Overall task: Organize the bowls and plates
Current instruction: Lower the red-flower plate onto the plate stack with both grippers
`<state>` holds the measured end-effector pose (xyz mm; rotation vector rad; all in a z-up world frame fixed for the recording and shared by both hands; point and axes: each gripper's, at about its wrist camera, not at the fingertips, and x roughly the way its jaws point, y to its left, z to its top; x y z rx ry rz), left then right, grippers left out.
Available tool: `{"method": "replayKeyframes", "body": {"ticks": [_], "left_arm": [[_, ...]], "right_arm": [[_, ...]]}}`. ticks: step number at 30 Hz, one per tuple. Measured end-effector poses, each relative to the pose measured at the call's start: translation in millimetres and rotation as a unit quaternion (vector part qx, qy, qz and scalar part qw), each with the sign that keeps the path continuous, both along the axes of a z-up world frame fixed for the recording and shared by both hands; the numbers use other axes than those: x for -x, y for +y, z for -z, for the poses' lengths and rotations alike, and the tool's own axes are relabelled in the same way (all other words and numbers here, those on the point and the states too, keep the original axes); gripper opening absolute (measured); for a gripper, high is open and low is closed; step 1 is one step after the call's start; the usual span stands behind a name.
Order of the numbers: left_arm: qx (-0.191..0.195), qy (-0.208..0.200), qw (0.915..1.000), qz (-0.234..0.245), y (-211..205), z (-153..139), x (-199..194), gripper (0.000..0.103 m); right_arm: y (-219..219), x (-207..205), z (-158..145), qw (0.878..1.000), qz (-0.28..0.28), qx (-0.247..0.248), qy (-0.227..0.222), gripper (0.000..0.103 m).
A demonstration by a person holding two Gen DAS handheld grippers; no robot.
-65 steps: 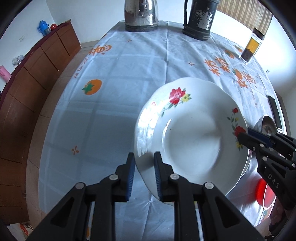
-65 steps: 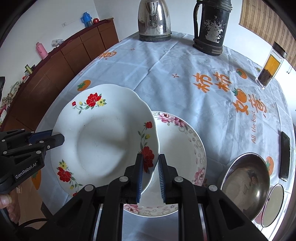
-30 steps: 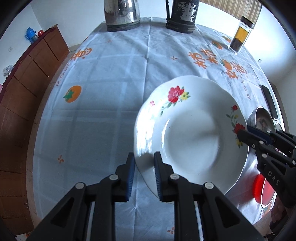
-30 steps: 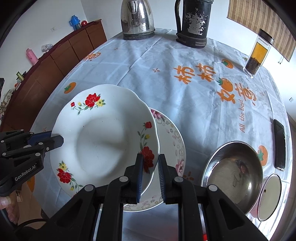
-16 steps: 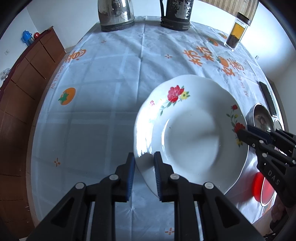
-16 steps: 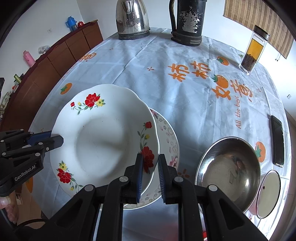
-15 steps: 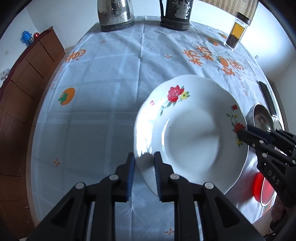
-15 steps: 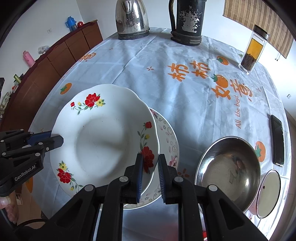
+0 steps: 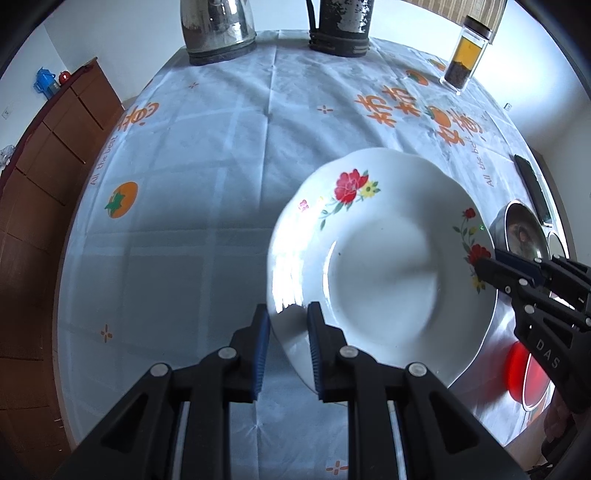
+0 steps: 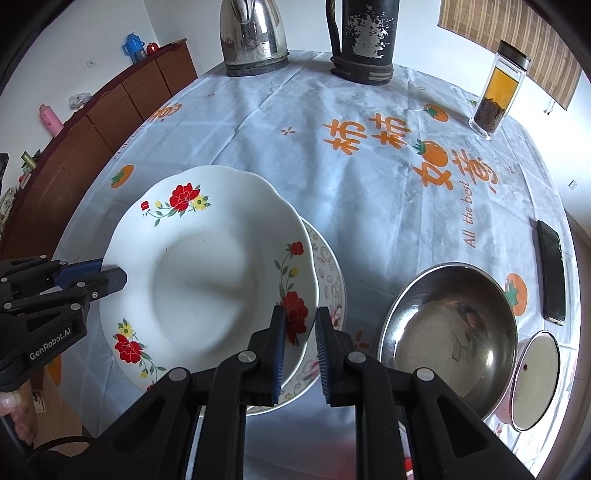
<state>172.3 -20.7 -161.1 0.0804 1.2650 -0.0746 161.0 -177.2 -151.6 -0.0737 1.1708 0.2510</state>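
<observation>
Grippers on both sides of one plate (image 9: 384, 266), and it's off the table: the left gripper (image 9: 286, 332) pinches the near-left rim, blue pads either side of the white edge, while the right gripper (image 10: 299, 332) pinches the opposite rim, right by a red flower. In the left wrist view the plate spreads ahead and to the right of the left jaws, and the right gripper's black fingers bite the far right edge. In the right wrist view the plate lies ahead and to the left of the right jaws, with the left gripper clamped on its far left edge and a person's fingertips (image 10: 14, 413) showing below it. Under the held plate, just ahead of the right jaws and peeking out to their right, sits a second plate (image 10: 328, 280) with pink flowers, flat on the tablecloth (image 10: 369, 192). Right of the right jaws sits a steel bowl (image 10: 450, 325), with a small lidded dish (image 10: 535, 380) beyond it and a phone (image 10: 550, 273) further right still. Far ahead of both jaws stand a kettle (image 10: 255, 33), a dark flask (image 10: 365, 40) and a tea jar (image 10: 498, 92).
</observation>
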Motion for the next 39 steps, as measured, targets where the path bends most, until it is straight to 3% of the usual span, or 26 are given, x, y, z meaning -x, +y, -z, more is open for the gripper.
{"method": "replayKeyframes", "body": {"ticks": [39], "left_arm": [[0.004, 0.027, 0.9995, 0.019, -13, 23, -14, 0.019]], "right_arm": [[-11, -4, 15, 1.000, 0.010, 0.009, 0.021, 0.017]]}}
